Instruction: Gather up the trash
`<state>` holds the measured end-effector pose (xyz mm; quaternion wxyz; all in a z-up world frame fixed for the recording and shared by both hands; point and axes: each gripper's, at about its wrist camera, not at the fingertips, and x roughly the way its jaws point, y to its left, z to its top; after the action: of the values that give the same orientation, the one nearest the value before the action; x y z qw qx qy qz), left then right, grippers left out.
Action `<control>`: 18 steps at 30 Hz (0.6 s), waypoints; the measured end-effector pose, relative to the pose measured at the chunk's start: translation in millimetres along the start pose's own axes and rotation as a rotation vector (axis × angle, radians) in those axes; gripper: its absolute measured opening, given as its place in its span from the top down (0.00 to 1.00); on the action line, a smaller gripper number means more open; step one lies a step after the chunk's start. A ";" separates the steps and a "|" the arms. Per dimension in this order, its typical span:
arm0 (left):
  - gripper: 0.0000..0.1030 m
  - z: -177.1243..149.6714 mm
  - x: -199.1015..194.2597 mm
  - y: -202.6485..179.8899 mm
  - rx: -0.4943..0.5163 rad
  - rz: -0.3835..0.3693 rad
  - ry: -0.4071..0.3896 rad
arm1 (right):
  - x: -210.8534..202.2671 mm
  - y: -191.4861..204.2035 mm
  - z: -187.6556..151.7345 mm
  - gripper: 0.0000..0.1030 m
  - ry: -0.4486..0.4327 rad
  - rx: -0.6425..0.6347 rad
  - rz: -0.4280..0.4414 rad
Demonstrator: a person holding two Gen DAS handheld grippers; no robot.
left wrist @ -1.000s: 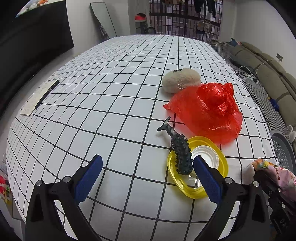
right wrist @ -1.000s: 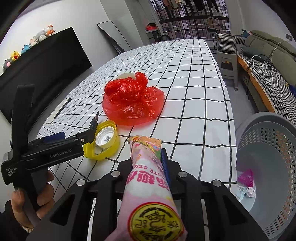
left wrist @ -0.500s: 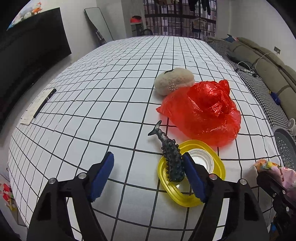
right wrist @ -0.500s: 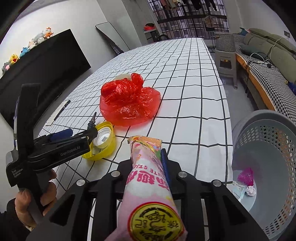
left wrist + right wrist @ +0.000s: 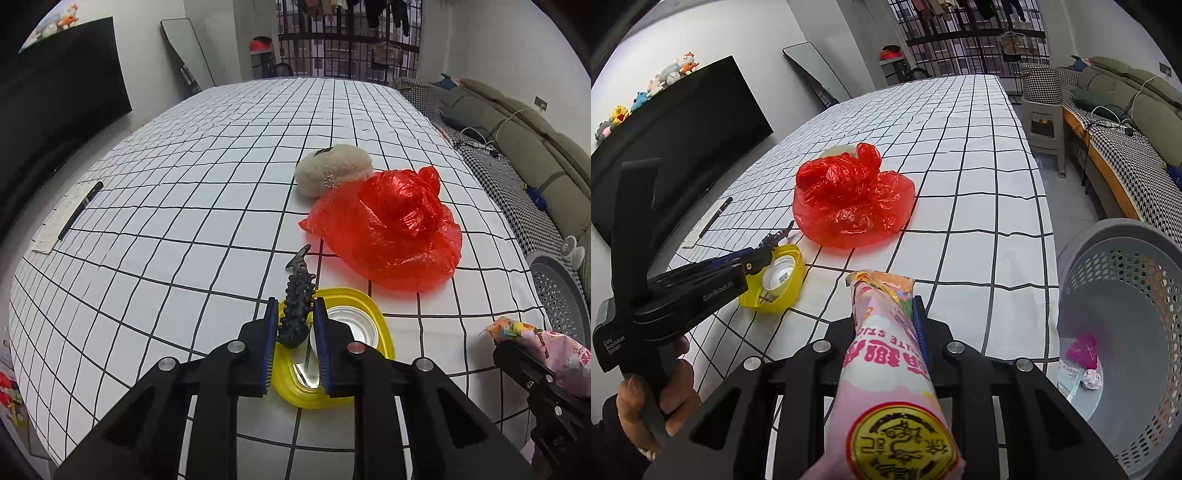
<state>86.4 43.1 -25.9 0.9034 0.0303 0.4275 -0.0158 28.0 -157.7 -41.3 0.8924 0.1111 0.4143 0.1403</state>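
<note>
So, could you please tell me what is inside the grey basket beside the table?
The basket holds a pink wrapper and a crumpled white scrap on its floor. Its near wall hides the rest.

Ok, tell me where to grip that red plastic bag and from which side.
Take the red plastic bag by its bunched, knotted top, coming down from above. The rest spreads thin and flat on the table; only the crumpled peak stands up enough for two fingers to pinch.

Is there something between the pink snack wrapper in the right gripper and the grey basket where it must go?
Nothing visible. The pink snack wrapper is held in the right gripper, and the grey basket stands open beside the table edge.
</note>
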 end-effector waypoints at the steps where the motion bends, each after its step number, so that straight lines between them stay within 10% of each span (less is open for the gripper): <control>1: 0.81 0.2 -1.6 0.7 -0.001 -0.003 -0.005 | 0.0 0.0 0.0 0.76 0.000 0.000 0.000; 18: 0.84 -3.8 -24.5 15.4 -0.019 -0.018 -0.042 | -9.5 8.7 -2.0 0.76 -0.013 -0.020 -0.008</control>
<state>68.8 58.8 -8.8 0.9123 0.0174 0.4087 -0.0205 19.2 -152.6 -33.1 0.8968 0.1015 0.4073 0.1399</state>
